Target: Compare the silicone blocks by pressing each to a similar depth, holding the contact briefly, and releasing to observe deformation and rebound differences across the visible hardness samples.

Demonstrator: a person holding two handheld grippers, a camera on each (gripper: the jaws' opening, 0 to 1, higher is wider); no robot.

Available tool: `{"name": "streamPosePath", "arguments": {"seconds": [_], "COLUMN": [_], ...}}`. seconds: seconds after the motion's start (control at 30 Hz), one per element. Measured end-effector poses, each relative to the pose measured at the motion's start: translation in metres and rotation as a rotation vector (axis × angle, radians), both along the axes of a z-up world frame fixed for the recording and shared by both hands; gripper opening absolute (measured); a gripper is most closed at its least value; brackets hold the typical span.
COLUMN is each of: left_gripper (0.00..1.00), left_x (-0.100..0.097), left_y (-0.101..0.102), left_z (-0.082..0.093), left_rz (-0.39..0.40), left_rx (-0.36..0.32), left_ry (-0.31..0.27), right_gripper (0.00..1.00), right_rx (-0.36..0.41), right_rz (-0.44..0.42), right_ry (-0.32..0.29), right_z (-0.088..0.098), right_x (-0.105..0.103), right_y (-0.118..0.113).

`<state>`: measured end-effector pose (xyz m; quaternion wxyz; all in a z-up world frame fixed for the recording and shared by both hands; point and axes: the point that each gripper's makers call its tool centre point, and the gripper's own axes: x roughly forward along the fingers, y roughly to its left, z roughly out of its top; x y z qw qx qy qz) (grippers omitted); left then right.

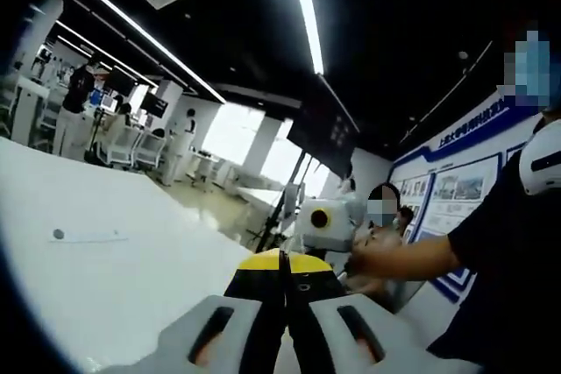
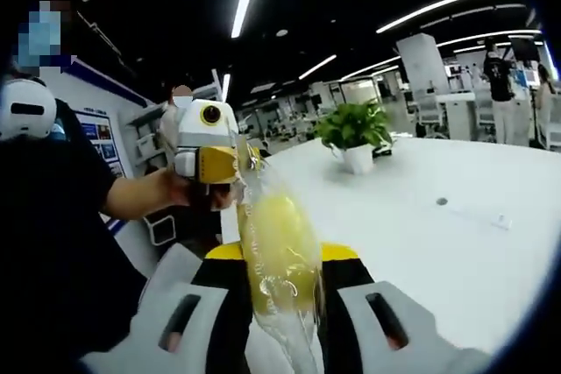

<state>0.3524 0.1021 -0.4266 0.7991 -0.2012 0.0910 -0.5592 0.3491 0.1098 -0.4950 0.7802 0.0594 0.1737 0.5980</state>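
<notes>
Your right tool (image 2: 282, 304) is pinching a clear plastic bag (image 2: 263, 208) with a pale yellow silicone block (image 2: 279, 247) sealed inside it. The block is an elongated, soft-looking lump, and the wrinkled, glossy film runs past it at both ends. The top of the bag reaches up to your left tool (image 2: 210, 151), which enters the right gripper view from the left, held in your hand (image 2: 180, 188); whether that tool grips the film you cannot tell from here.

In the left gripper view your left tool (image 1: 282, 304) has its jaws pressed together, with no bag to be seen between them. Your other hand (image 1: 372, 260) and the right tool (image 1: 329, 221) lie just beyond its tips.

The white bench (image 2: 456, 251) lies under and beyond the block. On it a potted green plant (image 2: 355, 137) stands well behind the block, and a small round dot (image 2: 442, 201) and a thin pen-like stick (image 2: 486, 215) lie to the plant's near side. People (image 1: 74, 102) stand at desks far behind the bench.
</notes>
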Motion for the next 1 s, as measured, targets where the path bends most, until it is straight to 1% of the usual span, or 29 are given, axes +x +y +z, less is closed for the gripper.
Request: {"name": "streamPosePath", "arguments": {"seconds": [0.1, 0.17, 0.23, 0.3, 0.37, 0.47, 0.57, 0.7, 0.83, 0.93, 1.0], "left_gripper": [0.00, 0.00, 0.00, 0.00, 0.00, 0.00, 0.00, 0.00, 0.00, 0.02, 0.00], "left_x": [0.0004, 0.0013, 0.0015, 0.0018, 0.0015, 0.0010, 0.0010, 0.0024, 0.0045, 0.0063, 0.0052], "left_y": [-0.0002, 0.0003, 0.0008, 0.0008, 0.0010, 0.0013, 0.0014, 0.0024, 0.0044, 0.0051, 0.0042], "left_z": [-0.0020, -0.0036, -0.0040, -0.0051, -0.0060, -0.0060, -0.0045, -0.0041, -0.0056, -0.0075, -0.0087], "left_rz": [0.002, 0.000, 0.001, 0.012, 0.004, 0.007, 0.006, 0.004, 0.006, 0.012, 0.003], "left_rx": [0.012, 0.026, 0.027, 0.049, 0.055, 0.069, 0.082, 0.126, 0.152, 0.160, 0.161], "left_ry": [-0.003, 0.002, 0.001, -0.017, -0.011, -0.031, -0.058, -0.111, -0.134, -0.134, -0.135], "right_gripper": [0.18, 0.16, 0.14, 0.13, 0.11, 0.09, 0.08, 0.07, 0.07, 0.07, 0.07], "right_rx": [-0.009, -0.029, -0.035, -0.051, -0.061, -0.067, -0.066, -0.075, -0.086, -0.093, -0.098], "right_rz": [-0.008, -0.017, -0.020, -0.022, -0.019, -0.011, -0.013, -0.011, -0.015, -0.009, -0.003], "right_ry": [0.014, 0.001, 0.007, 0.011, 0.009, 0.020, 0.016, 0.018, 0.018, 0.023, 0.022], "right_z": [-0.0020, -0.0039, -0.0038, -0.0046, -0.0057, -0.0058, -0.0041, -0.0035, -0.0048, -0.0062, -0.0069], "right_x": [-0.0003, 0.0001, 0.0006, 0.0001, -0.0003, -0.0018, -0.0024, -0.0011, -0.0002, -0.0009, -0.0024], "right_y": [-0.0001, 0.0001, 0.0005, 0.0013, 0.0008, 0.0008, 0.0014, 0.0010, 0.0021, 0.0036, 0.0056]}}
